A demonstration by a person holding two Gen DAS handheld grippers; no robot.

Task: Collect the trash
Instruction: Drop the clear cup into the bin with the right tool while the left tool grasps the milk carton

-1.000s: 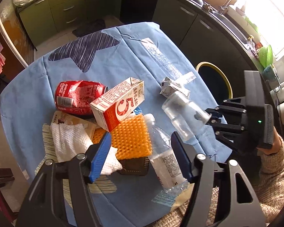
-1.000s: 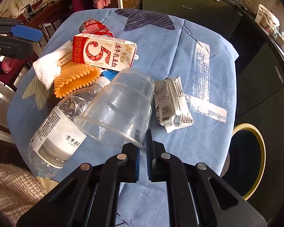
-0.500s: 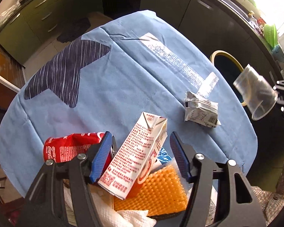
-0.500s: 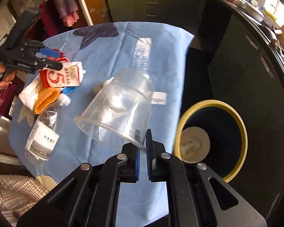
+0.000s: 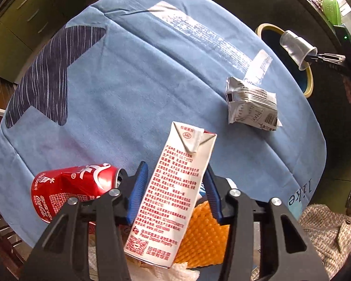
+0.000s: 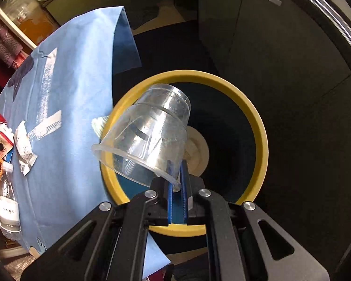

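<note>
My right gripper (image 6: 177, 182) pinches the clear plastic cup (image 6: 149, 138) by one thin stretch of its rim, pads pressed nearly together with only the wall between them, and the cup hangs tilted right over the mouth of the yellow-rimmed bin (image 6: 257, 126), where a pale lid-like piece (image 6: 197, 149) already sits at the bottom. This cup looks feather-light and flimsy, so the rim is the right place to hold it; squeeze the body and I'd expect it to buckle or skid out. I judge it is lined up for a drop. Over on the table, my left gripper (image 5: 174, 195) has its blue pads spread either side of the red-and-white milk carton (image 5: 175, 194), close to both long faces, though I cannot tell if they are touching yet. The carton looks stiff enough at the folds, probably empty and light, so I'd take it across the middle of the flat sides. Just left of it lies a dented red cola can (image 5: 74, 189), smooth and likely slippery; underneath on the near side sit an orange bumpy sponge (image 5: 203, 236) and a white tissue (image 5: 175, 272). Far right on the blue tablecloth (image 5: 119, 89) lies a crumpled silver snack wrapper (image 5: 250, 103), soft and crinkly.
</note>
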